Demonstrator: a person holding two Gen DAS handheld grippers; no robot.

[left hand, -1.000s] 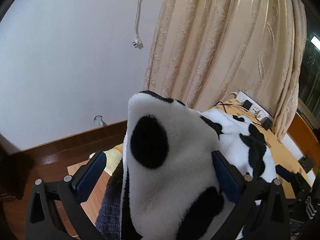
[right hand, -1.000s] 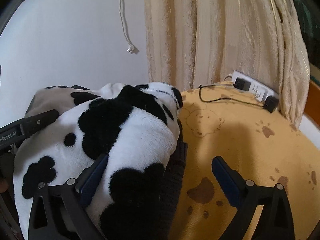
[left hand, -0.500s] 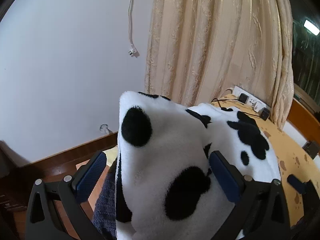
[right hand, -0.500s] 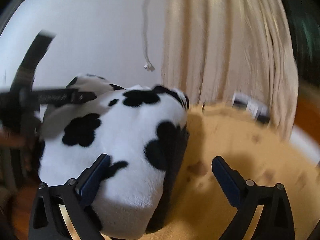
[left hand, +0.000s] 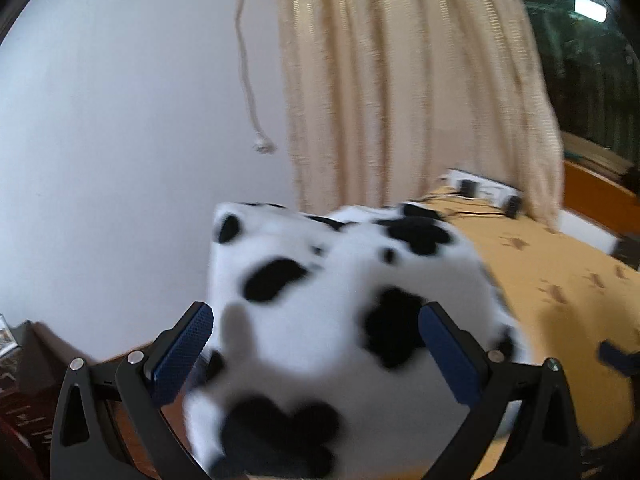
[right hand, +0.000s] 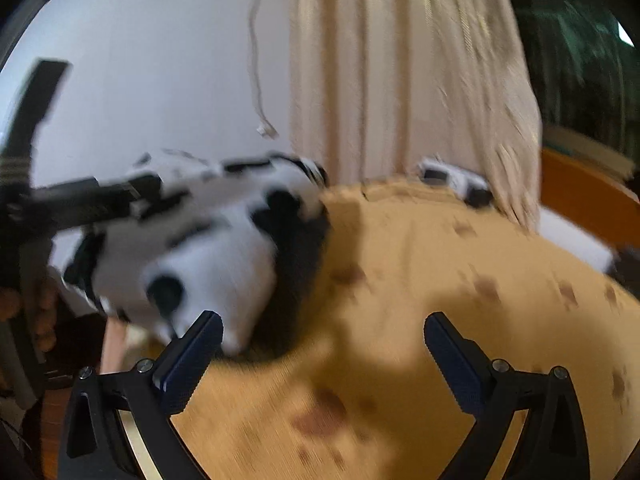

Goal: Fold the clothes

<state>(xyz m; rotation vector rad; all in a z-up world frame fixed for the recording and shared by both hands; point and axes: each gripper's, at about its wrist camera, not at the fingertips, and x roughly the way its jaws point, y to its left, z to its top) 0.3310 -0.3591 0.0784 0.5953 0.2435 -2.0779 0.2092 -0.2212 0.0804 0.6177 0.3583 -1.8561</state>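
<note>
Bed (right hand: 420,280) fills the lower right, yellow paw-print sheet; cow-print fleece (right hand: 208,252) heaped at left, power strip (right hand: 456,178) at top.

A plain white wall (left hand: 120,140) with a hanging cord (left hand: 248,80) adjoins a beige pleated curtain (left hand: 400,80), a dark window (left hand: 592,60) with a lit lamp (left hand: 591,4), and a paw-print yellow bedspread (right hand: 440,280).

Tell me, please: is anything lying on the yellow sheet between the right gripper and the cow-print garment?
Nothing visible does. The right gripper is open over bare yellow sheet, and the cow-print garment lies just ahead on its left. The picture is blurred, so small items could escape notice.
</note>
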